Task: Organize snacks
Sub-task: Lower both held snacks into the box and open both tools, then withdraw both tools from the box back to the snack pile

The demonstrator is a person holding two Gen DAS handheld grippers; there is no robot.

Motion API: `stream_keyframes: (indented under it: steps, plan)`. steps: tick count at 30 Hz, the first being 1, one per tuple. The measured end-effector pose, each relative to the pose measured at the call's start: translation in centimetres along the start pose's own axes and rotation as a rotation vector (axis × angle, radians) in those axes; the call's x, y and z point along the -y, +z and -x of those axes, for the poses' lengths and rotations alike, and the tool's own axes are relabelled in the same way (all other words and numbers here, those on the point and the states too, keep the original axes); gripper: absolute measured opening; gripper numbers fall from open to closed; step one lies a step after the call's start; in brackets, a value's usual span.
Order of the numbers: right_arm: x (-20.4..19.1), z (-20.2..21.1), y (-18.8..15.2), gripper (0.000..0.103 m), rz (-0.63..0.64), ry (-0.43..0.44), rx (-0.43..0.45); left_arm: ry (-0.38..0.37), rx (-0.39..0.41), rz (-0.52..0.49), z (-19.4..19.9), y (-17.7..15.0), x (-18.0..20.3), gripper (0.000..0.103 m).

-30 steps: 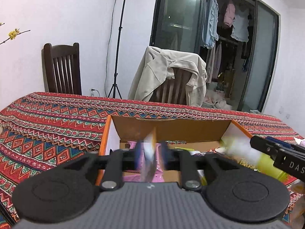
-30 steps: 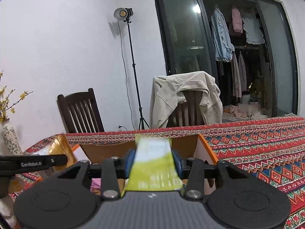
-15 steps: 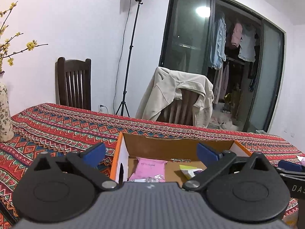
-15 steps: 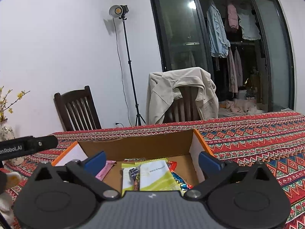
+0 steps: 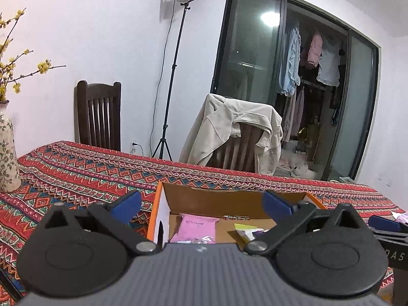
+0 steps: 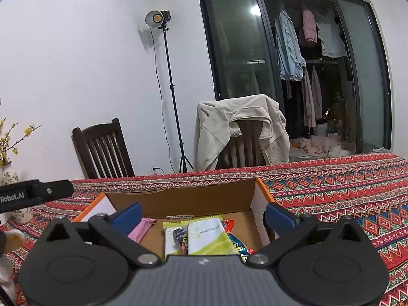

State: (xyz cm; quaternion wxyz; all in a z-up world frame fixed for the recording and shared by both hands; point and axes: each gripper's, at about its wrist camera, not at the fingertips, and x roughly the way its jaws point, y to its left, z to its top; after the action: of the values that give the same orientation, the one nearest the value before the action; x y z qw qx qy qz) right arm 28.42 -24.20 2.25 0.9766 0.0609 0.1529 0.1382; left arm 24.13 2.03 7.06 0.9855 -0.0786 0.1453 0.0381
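Observation:
An open cardboard box (image 5: 216, 200) (image 6: 178, 199) with orange-edged flaps sits on the patterned tablecloth. Inside lie a pink packet (image 5: 195, 228) (image 6: 141, 229), a white-and-green packet (image 6: 209, 237) and a yellow-green one (image 5: 244, 227), beside a few more wrappers (image 6: 237, 243). My left gripper (image 5: 201, 207) hovers over the box's near edge, open wide with nothing between its blue pads. My right gripper (image 6: 202, 214) is likewise open and empty above the box's right half. The left gripper's body (image 6: 35, 193) shows at the left edge of the right wrist view.
A floral vase (image 5: 7, 158) with yellow blossoms stands at the table's left. Two wooden chairs (image 5: 99, 117) stand behind the table, one draped with a beige jacket (image 5: 237, 130). A light stand (image 5: 173, 76) rises by the wall. Tablecloth (image 6: 344, 193) stretches right of the box.
Both grippers opened wide and let go of their packets, which now lie in the box. The left gripper rose and drew back a little; the right stayed put.

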Motion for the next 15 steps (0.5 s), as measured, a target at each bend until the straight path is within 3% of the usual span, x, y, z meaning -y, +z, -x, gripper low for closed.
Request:
stream_keyframes:
  steps: [15]
  plan:
    - [-1.0, 4.2, 1.3, 0.103, 0.05, 0.027, 0.003, -0.006, -0.014, -0.02, 3.3, 1.2, -0.1, 0.103]
